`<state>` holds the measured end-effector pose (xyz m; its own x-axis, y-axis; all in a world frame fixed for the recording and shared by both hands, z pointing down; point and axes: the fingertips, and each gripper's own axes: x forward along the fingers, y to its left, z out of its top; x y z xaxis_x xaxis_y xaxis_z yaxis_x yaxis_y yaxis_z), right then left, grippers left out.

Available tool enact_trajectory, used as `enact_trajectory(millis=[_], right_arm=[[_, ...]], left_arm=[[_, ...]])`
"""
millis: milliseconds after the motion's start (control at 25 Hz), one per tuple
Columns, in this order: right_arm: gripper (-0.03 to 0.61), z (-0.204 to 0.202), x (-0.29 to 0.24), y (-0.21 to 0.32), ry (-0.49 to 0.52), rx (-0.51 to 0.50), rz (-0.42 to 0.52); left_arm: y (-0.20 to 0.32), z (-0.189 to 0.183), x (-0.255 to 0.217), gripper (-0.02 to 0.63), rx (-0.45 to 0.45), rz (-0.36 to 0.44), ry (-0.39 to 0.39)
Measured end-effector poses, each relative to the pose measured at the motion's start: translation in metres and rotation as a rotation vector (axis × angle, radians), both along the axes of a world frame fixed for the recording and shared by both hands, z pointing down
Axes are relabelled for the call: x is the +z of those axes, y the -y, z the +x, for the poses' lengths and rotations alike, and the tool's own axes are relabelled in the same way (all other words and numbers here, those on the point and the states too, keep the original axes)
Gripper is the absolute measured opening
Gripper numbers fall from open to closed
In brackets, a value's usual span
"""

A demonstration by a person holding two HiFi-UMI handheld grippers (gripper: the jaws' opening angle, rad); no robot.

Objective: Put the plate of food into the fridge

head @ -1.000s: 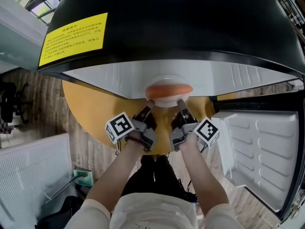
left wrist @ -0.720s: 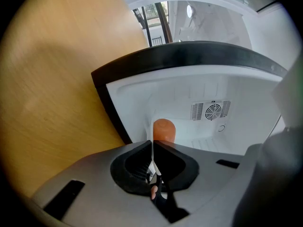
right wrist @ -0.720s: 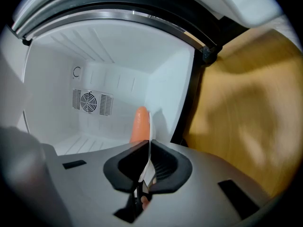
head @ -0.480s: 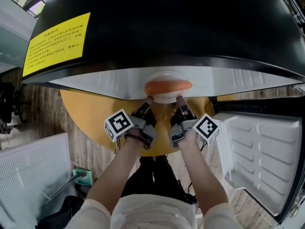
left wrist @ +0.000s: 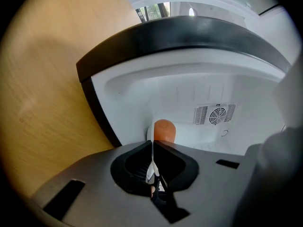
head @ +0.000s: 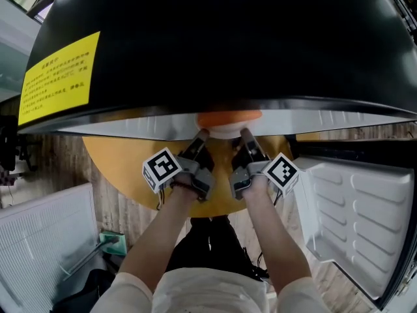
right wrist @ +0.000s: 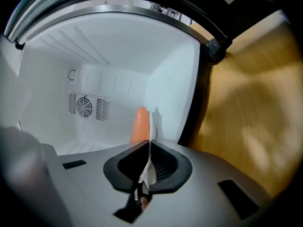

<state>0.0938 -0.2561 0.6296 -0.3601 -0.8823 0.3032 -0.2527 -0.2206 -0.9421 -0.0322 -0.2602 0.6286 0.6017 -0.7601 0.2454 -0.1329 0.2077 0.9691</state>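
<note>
A white plate (head: 228, 129) carrying an orange piece of food (head: 229, 117) is half hidden under the black fridge top (head: 228, 38) in the head view. My left gripper (head: 201, 137) is shut on the plate's left rim and my right gripper (head: 245, 135) is shut on its right rim. In the left gripper view the thin plate rim (left wrist: 152, 157) runs edge-on between the closed jaws, with the orange food (left wrist: 164, 130) beyond. The right gripper view shows the same: plate rim (right wrist: 147, 161) pinched, food (right wrist: 140, 125) ahead, inside the white fridge compartment (right wrist: 113, 56).
The fridge's back wall has a fan vent (left wrist: 215, 115). The open fridge door (head: 358, 207) hangs at the right. A round yellow table (head: 120, 168) lies below the fridge front. A yellow label (head: 55, 80) is on the fridge top. A white panel (head: 45, 240) stands at lower left.
Both grippers have carried the plate forward into the fridge; the fridge top now covers more of the plate and food than a second ago.
</note>
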Motion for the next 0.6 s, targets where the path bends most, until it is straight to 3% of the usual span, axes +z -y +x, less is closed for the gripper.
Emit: enact_trajectory(millis=[600], right_arm=[[0.034, 0.000, 0.000, 0.017, -0.006, 0.016, 0.025]], left_arm=[[0.013, -0.001, 0.001, 0.031, -0.056, -0.010, -0.011]])
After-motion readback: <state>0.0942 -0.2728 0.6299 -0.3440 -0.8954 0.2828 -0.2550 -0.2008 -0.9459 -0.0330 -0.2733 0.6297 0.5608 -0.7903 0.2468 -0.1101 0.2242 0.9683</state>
